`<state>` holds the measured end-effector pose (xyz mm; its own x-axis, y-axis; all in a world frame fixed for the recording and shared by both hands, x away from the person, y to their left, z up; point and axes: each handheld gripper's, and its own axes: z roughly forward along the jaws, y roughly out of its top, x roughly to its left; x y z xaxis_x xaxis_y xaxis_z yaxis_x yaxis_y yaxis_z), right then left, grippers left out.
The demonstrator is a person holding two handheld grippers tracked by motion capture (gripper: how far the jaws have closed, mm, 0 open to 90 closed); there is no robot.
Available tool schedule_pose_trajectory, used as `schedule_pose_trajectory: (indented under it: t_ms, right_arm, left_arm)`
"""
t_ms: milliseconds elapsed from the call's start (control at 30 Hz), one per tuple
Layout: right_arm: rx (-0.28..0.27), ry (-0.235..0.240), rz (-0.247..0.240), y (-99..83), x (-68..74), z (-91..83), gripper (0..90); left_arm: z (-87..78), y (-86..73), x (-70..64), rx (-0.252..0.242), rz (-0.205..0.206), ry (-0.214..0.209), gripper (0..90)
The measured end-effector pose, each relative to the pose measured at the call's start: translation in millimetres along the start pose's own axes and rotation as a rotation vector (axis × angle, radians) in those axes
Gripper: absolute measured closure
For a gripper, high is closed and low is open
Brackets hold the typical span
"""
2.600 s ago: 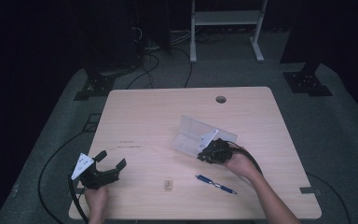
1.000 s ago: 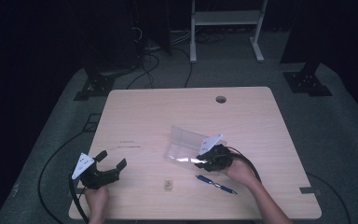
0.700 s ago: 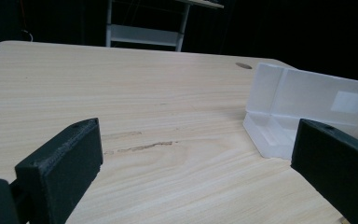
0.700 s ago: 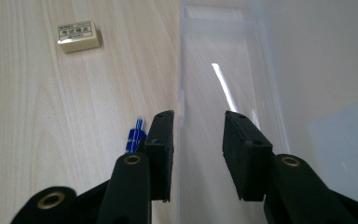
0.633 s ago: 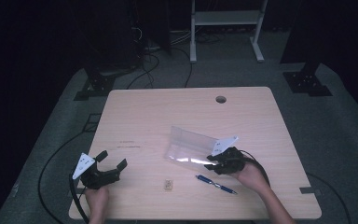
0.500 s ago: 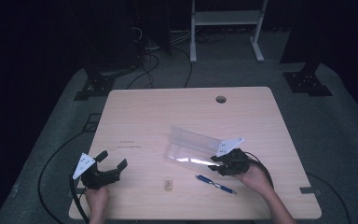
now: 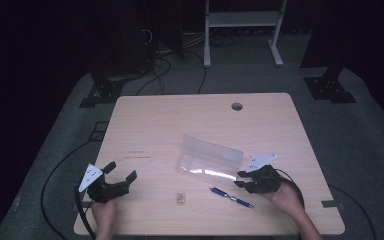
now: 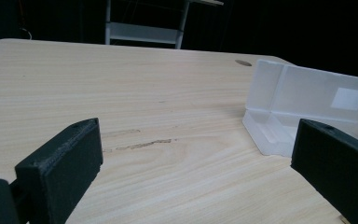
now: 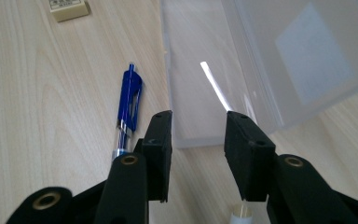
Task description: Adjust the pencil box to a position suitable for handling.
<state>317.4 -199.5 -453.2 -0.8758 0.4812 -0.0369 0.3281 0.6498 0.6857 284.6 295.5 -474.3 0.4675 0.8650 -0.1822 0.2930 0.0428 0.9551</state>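
Note:
A clear plastic box lies open on the wooden table, its lid standing up behind the tray. In the right gripper view the tray's near end reaches in between the jaws of my right gripper, which is open and not clamping it. That gripper sits just right of the box. A blue pen lies in front of the box, close beside the left jaw. My left gripper rests at the front left, wide open and empty, facing the box.
A small tan eraser lies near the front edge, left of the pen, and shows at the top left of the right gripper view. A cable hole is in the table's far side. Bare wood spans the left half.
The right gripper drew the box leftward and down onto the table, then backed off toward the front right with its jaws parted. The left gripper has stayed put.

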Motion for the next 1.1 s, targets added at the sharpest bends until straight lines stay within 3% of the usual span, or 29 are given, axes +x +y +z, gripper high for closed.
schedule_pose_trajectory:
  t_ms: [1100]
  right_arm:
    - [0.027, -0.072, 0.099, -57.8, 3.3, -31.2, 51.9]
  left_arm:
    - [0.2, 0.4, -0.7, 0.003, 0.001, 0.001, 1.1]
